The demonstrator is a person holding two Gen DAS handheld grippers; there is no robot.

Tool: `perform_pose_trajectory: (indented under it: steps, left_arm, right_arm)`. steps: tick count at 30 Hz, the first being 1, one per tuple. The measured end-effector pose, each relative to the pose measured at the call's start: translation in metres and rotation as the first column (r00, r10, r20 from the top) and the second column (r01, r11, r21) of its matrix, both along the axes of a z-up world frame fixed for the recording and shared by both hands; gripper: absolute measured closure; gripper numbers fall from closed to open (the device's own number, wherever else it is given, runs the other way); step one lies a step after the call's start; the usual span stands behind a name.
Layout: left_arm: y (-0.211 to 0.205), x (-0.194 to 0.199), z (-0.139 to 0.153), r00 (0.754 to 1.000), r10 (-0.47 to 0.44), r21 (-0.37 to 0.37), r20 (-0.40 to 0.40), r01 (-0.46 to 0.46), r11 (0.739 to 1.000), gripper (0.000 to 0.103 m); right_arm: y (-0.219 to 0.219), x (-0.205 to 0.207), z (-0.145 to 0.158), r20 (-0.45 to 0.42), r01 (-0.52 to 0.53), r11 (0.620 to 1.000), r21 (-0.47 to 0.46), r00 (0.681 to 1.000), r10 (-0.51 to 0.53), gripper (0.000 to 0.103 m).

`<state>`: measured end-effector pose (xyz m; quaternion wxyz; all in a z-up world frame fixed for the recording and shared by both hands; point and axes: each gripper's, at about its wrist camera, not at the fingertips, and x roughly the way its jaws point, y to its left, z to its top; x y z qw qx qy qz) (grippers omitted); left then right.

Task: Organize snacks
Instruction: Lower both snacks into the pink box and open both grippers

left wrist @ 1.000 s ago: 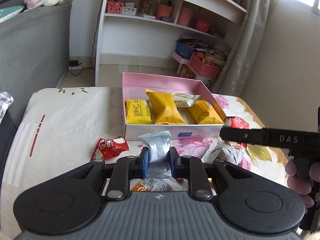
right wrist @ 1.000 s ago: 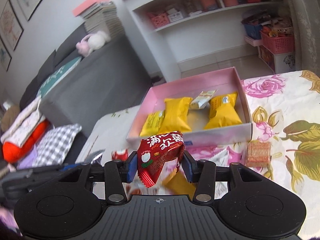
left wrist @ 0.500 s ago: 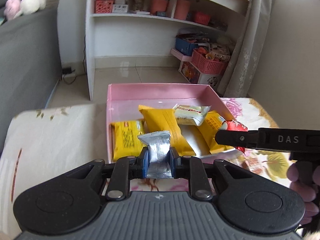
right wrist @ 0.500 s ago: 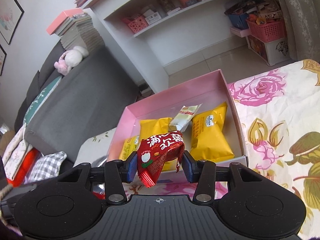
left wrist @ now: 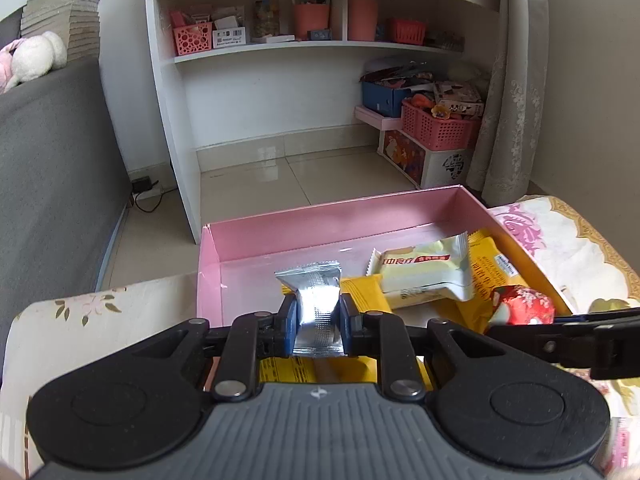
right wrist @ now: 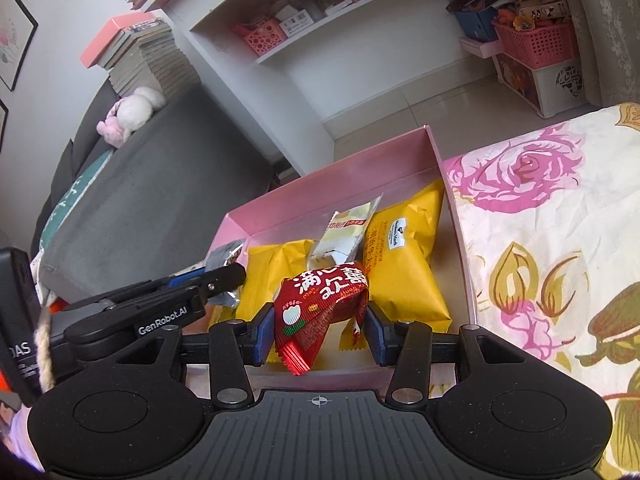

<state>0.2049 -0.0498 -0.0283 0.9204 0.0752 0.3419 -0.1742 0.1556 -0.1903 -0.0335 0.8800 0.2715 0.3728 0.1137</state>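
A pink box [left wrist: 320, 220] [right wrist: 448, 184] stands on the flowered tablecloth and holds several yellow snack packs [left wrist: 492, 272] [right wrist: 404, 264] and a pale cream pack [left wrist: 424, 276] [right wrist: 348, 232]. My left gripper [left wrist: 318, 322] is shut on a silver foil packet [left wrist: 316, 300], held over the box's near left part. In the right wrist view that silver packet [right wrist: 224, 256] shows at the left gripper's tips. My right gripper [right wrist: 320, 330] is shut on a red snack pack [right wrist: 320, 308], held over the box's near edge; the red pack [left wrist: 524, 304] also shows at the right of the left wrist view.
Beyond the box lie a tiled floor and a white shelf unit [left wrist: 256, 52] with baskets. A grey sofa [left wrist: 52, 168] stands to the left. A pink basket [left wrist: 440, 128] on a storage box sits by the curtain. The tablecloth [right wrist: 552, 240] stretches to the right of the box.
Both grippers have moved forward and down from the table's near side to above the pink box, each keeping its packet. The loose packs on the cloth have dropped out of view.
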Motion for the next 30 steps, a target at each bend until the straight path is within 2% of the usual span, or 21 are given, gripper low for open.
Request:
perform_pose_trajectory:
  steps: [5, 9, 15, 21, 25, 27, 30]
  left_arm:
    - [0.001, 0.013, -0.004, 1.000, 0.014, 0.002, 0.008, -0.014, 1.000, 0.083]
    - [0.003, 0.023, -0.008, 0.999, 0.054, 0.050, 0.007, -0.054, 0.997, 0.083]
    - [0.005, 0.032, -0.012, 0.997, 0.079, 0.070, 0.003, -0.079, 0.994, 0.083]
    - [0.008, 0.030, -0.009, 0.996, 0.087, 0.036, -0.005, -0.086, 0.996, 0.080]
    - [0.011, 0.026, -0.006, 0.996, 0.085, 0.030, -0.035, -0.084, 0.996, 0.064]
    - [0.015, 0.023, -0.002, 0.994, 0.090, 0.006, -0.066, -0.090, 0.996, 0.055]
    - [0.019, 0.014, 0.004, 0.994, 0.085, -0.016, -0.071, -0.086, 0.996, 0.041]
  right_arm:
    - [-0.002, 0.007, -0.004, 0.005, -0.010, 1.000, 0.028, 1.000, 0.010, 0.057]
    - [-0.002, 0.010, -0.006, 0.002, -0.019, 0.999, 0.032, 1.000, 0.019, 0.057]
    - [-0.002, 0.012, -0.007, 0.000, -0.021, 0.999, 0.045, 1.000, 0.021, 0.057]
    - [-0.001, 0.011, -0.005, 0.002, -0.023, 0.999, 0.039, 1.000, 0.023, 0.053]
    - [0.000, 0.010, 0.000, -0.004, -0.024, 0.999, 0.048, 1.000, 0.025, 0.043]
    - [-0.001, 0.007, 0.003, -0.004, -0.023, 0.999, 0.043, 1.000, 0.023, 0.039]
    - [-0.001, -0.001, 0.008, 0.002, -0.023, 0.999, 0.032, 1.000, 0.023, 0.030]
